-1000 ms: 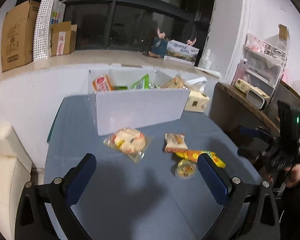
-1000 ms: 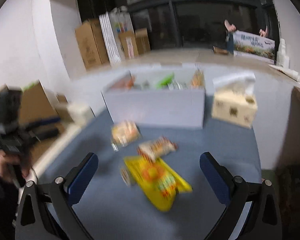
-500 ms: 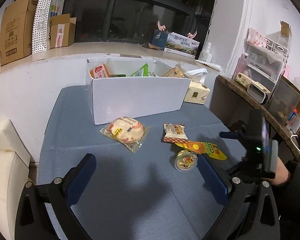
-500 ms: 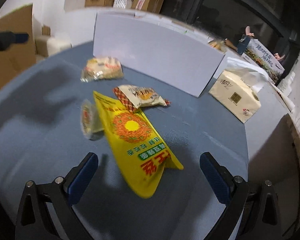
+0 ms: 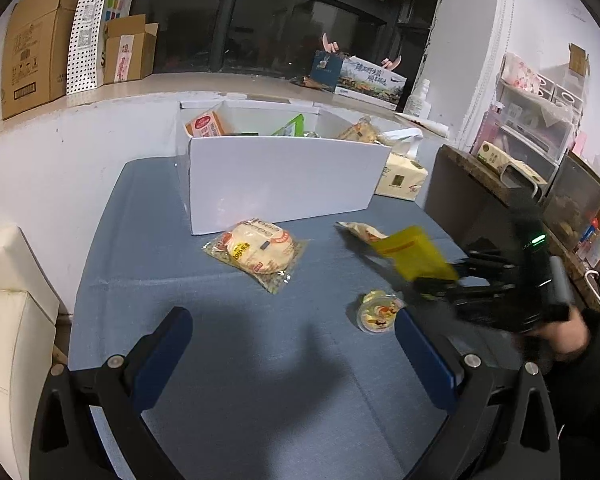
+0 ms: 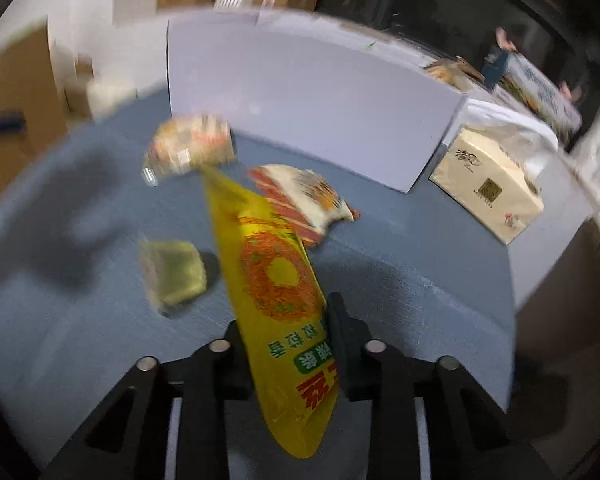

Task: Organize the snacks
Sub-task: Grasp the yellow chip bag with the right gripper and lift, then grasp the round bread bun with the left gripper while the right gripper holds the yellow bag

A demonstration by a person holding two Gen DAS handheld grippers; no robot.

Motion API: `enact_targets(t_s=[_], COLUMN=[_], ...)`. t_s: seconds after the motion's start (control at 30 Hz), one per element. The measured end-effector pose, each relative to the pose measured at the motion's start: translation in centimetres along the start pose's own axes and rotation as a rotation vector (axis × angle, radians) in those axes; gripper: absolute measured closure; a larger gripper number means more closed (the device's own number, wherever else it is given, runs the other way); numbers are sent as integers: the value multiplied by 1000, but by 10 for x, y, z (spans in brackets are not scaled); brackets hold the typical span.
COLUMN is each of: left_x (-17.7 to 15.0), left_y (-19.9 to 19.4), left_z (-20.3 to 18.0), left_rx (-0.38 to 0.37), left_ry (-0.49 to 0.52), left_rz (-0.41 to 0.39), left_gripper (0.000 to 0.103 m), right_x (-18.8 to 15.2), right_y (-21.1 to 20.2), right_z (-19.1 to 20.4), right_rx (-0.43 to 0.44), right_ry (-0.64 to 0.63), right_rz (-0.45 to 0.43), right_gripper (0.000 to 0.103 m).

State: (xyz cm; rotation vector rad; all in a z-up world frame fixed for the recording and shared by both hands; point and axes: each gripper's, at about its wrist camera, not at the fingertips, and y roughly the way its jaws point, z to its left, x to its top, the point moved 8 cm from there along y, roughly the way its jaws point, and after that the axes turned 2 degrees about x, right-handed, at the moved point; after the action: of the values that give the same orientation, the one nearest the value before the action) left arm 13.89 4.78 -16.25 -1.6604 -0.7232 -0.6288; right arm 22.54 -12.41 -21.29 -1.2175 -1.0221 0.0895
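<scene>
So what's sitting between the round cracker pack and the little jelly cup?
Nothing, just bare blue tablecloth between the round cracker pack and the jelly cup, as the left wrist view shows.

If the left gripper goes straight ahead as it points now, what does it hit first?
Probably the round cracker pack lying in front of the white box; bare blue tabletop comes before it. The left gripper is open and depth is uncertain.

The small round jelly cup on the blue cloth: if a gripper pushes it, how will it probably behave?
The jelly cup looks small and probably light, so a push would likely slide it on the tablecloth. Its round shape suggests it may roll if tipped. The glossy lid may be slippery.
</scene>
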Motion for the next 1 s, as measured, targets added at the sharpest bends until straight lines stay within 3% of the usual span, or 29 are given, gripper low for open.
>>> enact_targets(t_s=[0.1, 0.23, 0.43, 0.7, 0.83, 0.87, 0.93, 1.0], left_x=[4, 15, 39, 42, 33, 33, 36, 37], left_y=[11, 40, 92, 155, 176, 177, 174, 169], left_z=[4, 9, 3, 19, 18, 19, 19, 19], left_rx=[8, 32, 63, 175, 211, 217, 233, 208], left_ry=[0, -33, 75, 5, 34, 39, 51, 47], left_rz=[9, 43, 81, 177, 224, 218, 192, 186], left_gripper=[0, 0, 0, 0, 0, 3, 21, 23], right_x=[-4, -12, -20, -28, -30, -30, -31, -32], right_y=[-28, -59, -79, -75, -72, -71, -70, -70], right_z=[-1, 8, 7, 3, 3, 4, 4, 4], right_rx=[124, 201, 241, 257, 269, 268, 271, 272], right_ry=[110, 148, 207, 230, 234, 232, 234, 237], right_rz=[-52, -99, -137, -144, -141, -141, -141, -142], right_gripper=[77, 77, 77, 77, 77, 77, 77, 77])
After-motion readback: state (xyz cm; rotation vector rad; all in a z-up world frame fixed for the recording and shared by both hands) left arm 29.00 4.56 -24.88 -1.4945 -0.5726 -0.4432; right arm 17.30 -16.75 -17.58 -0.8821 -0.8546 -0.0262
